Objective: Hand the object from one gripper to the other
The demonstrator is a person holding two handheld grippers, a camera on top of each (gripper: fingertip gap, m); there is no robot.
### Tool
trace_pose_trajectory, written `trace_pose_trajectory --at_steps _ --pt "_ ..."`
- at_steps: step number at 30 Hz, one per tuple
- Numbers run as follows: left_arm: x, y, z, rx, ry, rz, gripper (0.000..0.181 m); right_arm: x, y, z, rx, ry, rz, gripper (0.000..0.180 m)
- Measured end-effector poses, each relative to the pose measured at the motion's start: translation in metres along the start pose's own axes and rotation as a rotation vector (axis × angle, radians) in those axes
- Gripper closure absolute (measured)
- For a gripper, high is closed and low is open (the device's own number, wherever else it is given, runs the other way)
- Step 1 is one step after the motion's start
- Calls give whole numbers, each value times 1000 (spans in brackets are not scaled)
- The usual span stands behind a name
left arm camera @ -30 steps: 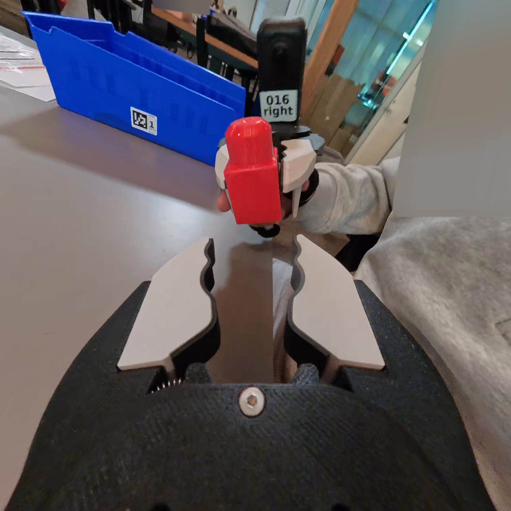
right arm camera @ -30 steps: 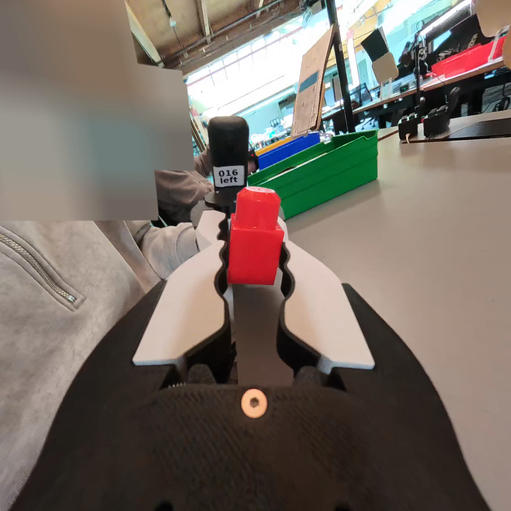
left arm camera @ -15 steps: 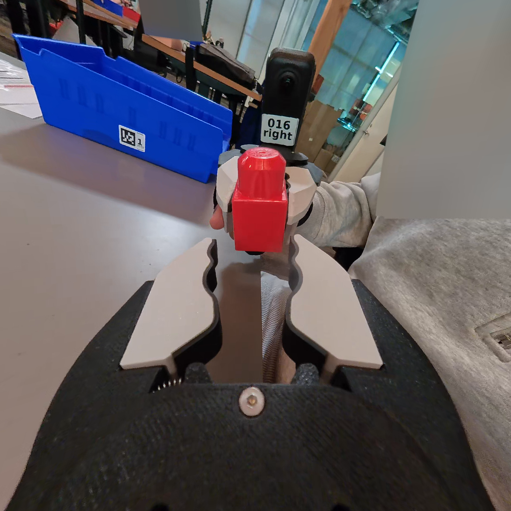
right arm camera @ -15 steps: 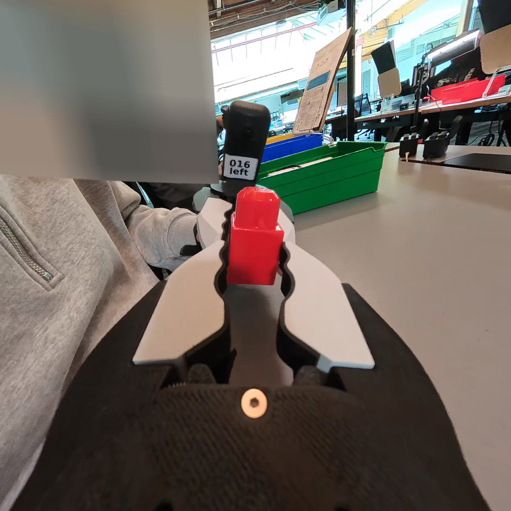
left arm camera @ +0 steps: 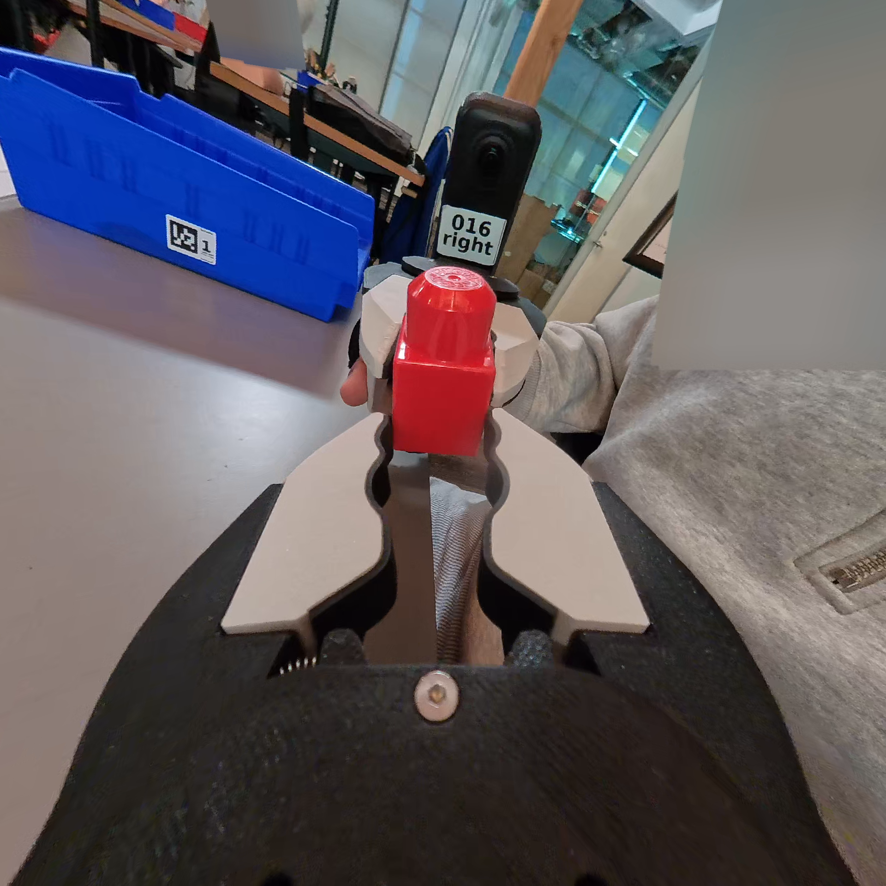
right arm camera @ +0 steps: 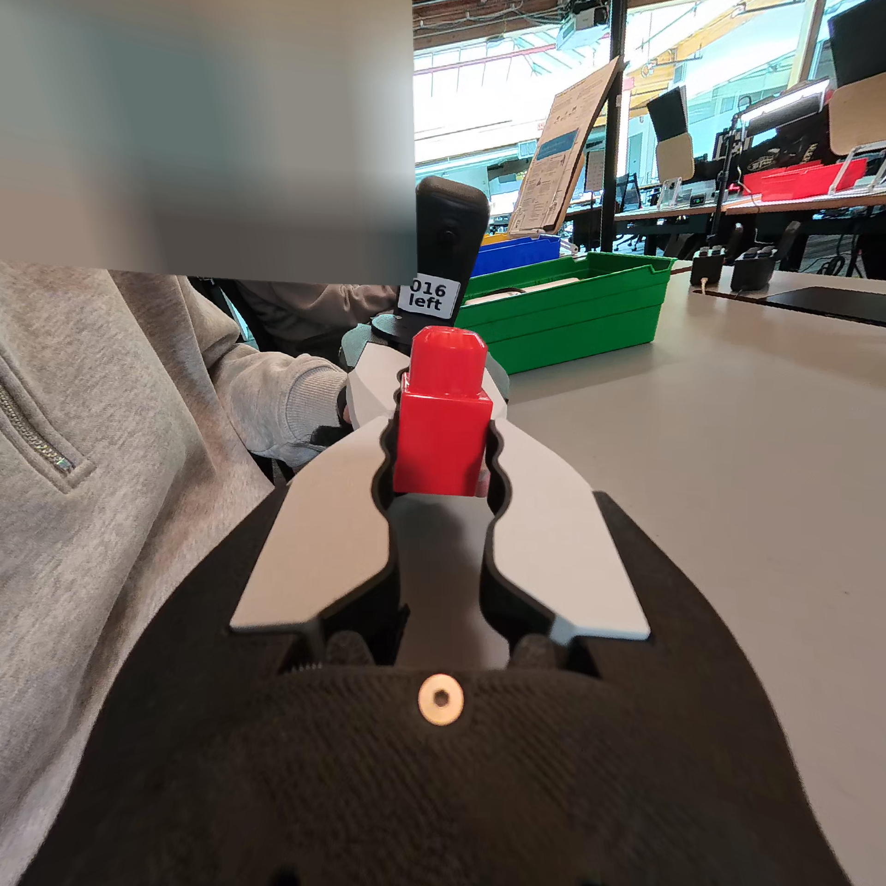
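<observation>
STATE: right gripper (right arm camera: 441,438) pinching red plastic stud-topped block (right arm camera: 443,431) | left gripper (left arm camera: 438,424) at block's 12 o'clock, fingers flanking it, contact unclear | RISK: early release drops block.

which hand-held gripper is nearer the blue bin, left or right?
Right. In the left wrist view the right hand-held gripper, shut on the red block, sits just beside the blue bin end. The left hand-held gripper, closing around the block, is nearer the camera, farther from the bin.
</observation>
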State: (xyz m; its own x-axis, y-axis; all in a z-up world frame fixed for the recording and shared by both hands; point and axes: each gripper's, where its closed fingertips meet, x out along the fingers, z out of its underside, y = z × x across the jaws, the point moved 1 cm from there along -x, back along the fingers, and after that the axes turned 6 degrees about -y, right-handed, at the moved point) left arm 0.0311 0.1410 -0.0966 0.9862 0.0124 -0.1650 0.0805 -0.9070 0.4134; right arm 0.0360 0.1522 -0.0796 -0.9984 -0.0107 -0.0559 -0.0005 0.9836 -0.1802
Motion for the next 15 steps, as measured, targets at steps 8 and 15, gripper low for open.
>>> trace_pose_trajectory --at_steps 8,15 --pt "-1 -3 1 23 -12 -32 145 0 7 1 20 -7 39 120" --pt "-4 -8 0 12 -2 -49 145 -9 17 -9 49 62 82 108"
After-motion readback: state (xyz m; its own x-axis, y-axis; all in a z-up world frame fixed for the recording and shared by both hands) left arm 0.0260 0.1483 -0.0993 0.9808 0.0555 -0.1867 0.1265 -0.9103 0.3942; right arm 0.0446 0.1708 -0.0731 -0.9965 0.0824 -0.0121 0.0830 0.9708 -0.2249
